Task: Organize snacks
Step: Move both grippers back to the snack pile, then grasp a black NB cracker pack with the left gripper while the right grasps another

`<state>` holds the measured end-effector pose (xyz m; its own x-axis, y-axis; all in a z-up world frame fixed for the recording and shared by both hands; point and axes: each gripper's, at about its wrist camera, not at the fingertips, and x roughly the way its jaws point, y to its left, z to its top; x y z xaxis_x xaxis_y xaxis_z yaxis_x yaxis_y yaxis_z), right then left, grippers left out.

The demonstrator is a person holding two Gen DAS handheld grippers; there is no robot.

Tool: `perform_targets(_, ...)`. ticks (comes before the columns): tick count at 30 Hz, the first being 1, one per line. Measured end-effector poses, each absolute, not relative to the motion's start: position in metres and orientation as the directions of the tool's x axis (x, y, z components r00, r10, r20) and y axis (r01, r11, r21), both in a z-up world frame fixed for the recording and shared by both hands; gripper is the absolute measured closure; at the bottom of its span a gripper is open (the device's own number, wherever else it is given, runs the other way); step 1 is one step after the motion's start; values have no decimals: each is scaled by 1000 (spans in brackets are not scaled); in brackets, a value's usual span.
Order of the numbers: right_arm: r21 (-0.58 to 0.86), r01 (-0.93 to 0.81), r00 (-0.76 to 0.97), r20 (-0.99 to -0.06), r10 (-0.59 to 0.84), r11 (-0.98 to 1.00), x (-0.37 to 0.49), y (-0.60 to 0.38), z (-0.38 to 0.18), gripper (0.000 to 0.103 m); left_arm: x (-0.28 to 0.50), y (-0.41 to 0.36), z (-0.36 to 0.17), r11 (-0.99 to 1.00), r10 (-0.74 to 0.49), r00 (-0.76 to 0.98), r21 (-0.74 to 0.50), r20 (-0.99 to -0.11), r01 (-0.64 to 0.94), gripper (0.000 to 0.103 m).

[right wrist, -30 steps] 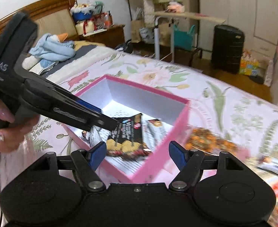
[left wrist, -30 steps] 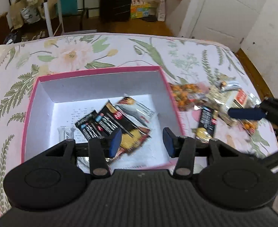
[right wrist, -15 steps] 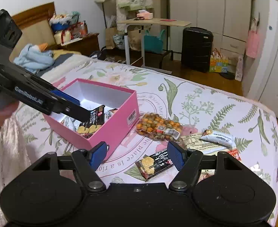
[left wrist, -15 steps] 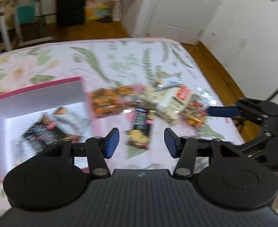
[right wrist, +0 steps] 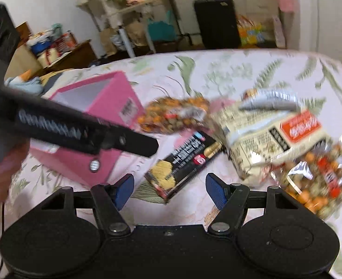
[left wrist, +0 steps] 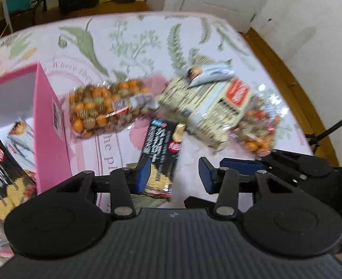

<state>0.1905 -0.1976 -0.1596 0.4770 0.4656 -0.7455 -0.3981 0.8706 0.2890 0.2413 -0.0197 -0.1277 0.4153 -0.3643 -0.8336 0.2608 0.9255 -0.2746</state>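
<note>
A bed with a floral cover (left wrist: 129, 46) carries everything, its far edge curving toward a wooden floor. On its left part stands an open pink box (left wrist: 52, 125), and inside lie a black cracker pack (left wrist: 5, 181) and a silvery packet, both against the right wall. Just right of the box a clear bag of orange and green coated nuts (left wrist: 103, 107) lies flat on the cover. Next to it a cream snack bag with an orange label (left wrist: 208, 107) overlaps a second nut bag (left wrist: 261, 127) near the bed's right edge, with a small silver packet (left wrist: 212, 74) on top of the cream bag. In front of these lies a black cracker packet (left wrist: 161, 155), apart from the box. The left gripper (left wrist: 174, 172) hangs over that packet's near end; its jaws have just been closing, yet the pads do not press on it. The right gripper (right wrist: 169, 189) stands released, nothing held, the same black packet (right wrist: 182, 165) just ahead of it.
</note>
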Motion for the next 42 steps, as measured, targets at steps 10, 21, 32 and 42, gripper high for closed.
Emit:
perform_targets(10,272,-376,480,-761,437,886,201,-168,-211,30,256,-24,-172,957,-270,404,-197,-874,212,55)
perform_targets(21,301,-390,416,-785,459,870,198,-174,-210,25,257,-10,-175,838,-545,171,-523,-821,156,55)
perform_targets(32,165,-403,465,-810,357,900,197,-156,-217,21,256,-12,-196,882,-472,234,-453,-850,133,55)
perform_targets(42,150,-423,483,-797,363,894,188,-158,-214,21,250,-21,-192,871,-488,227,-452,-843,193,59)
